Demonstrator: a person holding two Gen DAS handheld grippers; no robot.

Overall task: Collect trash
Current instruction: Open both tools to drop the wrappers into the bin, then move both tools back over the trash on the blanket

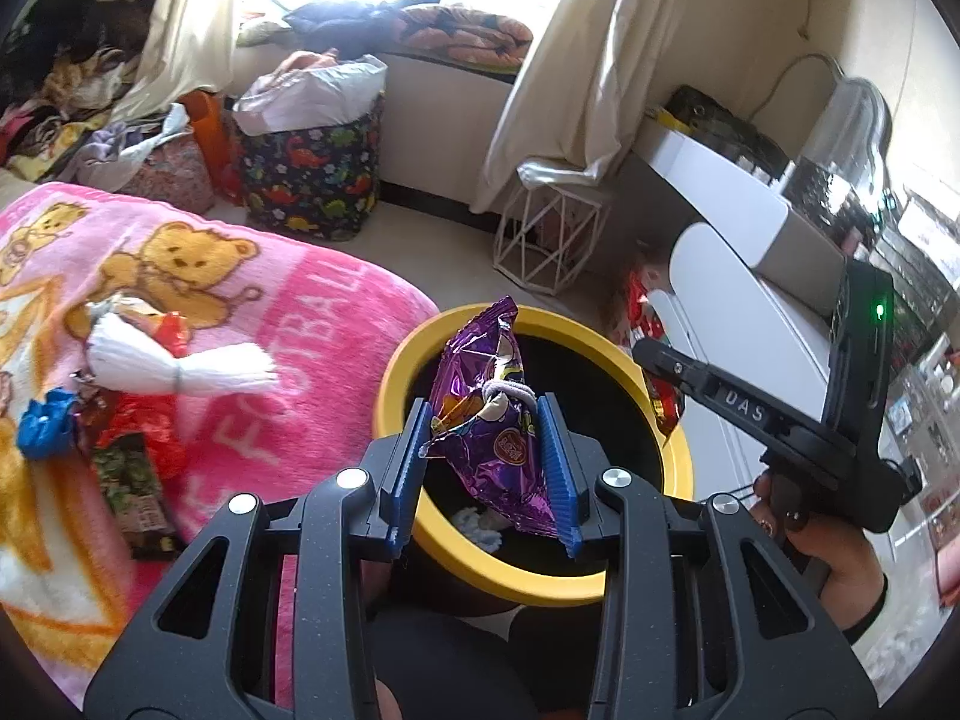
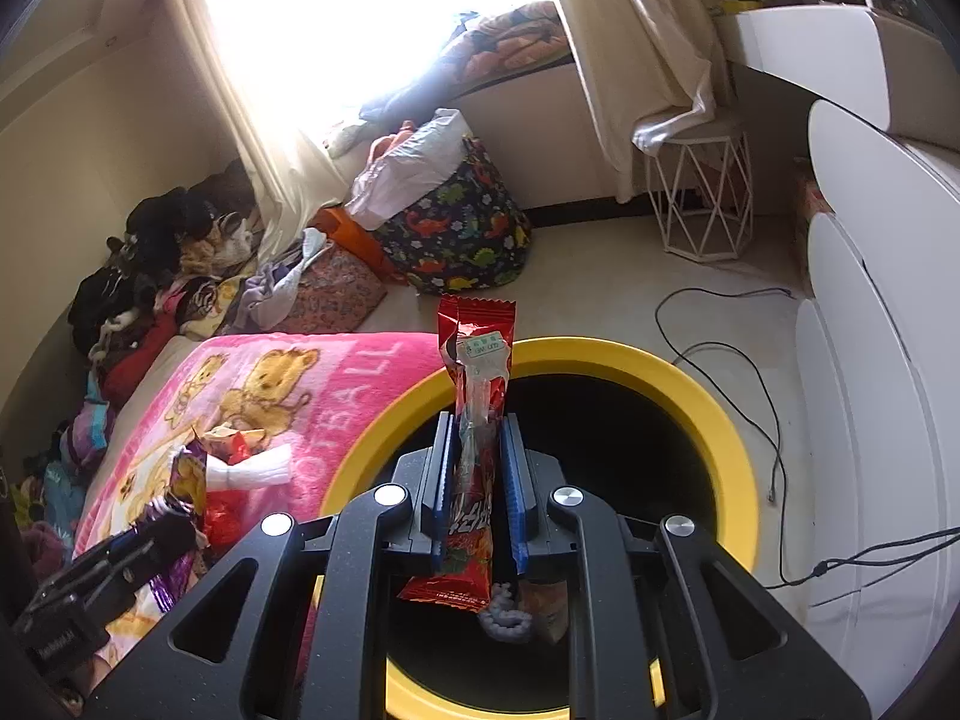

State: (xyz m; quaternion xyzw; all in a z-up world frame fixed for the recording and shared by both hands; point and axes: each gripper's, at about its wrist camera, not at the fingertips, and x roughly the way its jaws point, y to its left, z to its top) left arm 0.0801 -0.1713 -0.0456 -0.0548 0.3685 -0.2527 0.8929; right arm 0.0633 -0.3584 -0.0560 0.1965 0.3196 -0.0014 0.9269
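Left gripper clamps purple wrapper, right gripper clamps red wrapper, over yellow-rimmed bin containing white scraps; blanket reads "FOOTBALL".

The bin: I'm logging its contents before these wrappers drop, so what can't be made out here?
- Bin floor, left view: purple wrapper hides it.
- Bin bottom, right view: red wrapper and the fingers cover it.
- Wrapper print: too small.

Yellow bin: near rim hidden behind the right tool; contents mostly in shadow, unclear. Red wrapper: print too small to read. Pink blanket: lettering partly covered. Window: washed out by glare.
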